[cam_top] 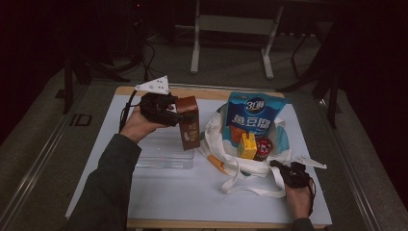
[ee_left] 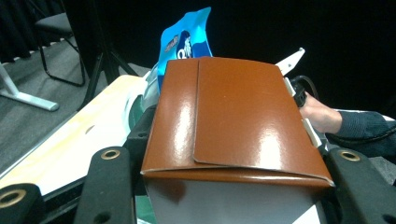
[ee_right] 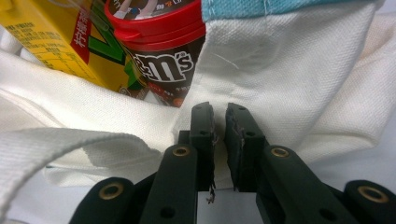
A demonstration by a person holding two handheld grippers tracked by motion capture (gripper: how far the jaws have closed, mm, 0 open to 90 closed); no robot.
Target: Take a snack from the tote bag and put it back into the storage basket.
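A brown carton (cam_top: 189,122) hangs upright above the table, left of the bag, with my left gripper (cam_top: 179,117) shut on it. In the left gripper view the carton's glossy brown top (ee_left: 233,116) sits between the two black fingers (ee_left: 109,182). My right gripper (cam_top: 283,171) is at the near right rim of a white tote bag (cam_top: 219,139), shut on the fabric. In the right gripper view, white cloth (ee_right: 303,84) is pinched between the jaws of the right gripper (ee_right: 219,126). The bag holds a blue pouch (cam_top: 255,115), a yellow carton (cam_top: 247,146) and a red-lidded m&m's can (cam_top: 263,147).
A clear plastic tray (cam_top: 166,154) lies on the white tabletop under and left of the brown carton. An orange item (cam_top: 219,164) rests at the bag's near left side. The bag's strap (cam_top: 255,190) loops toward the table's front edge.
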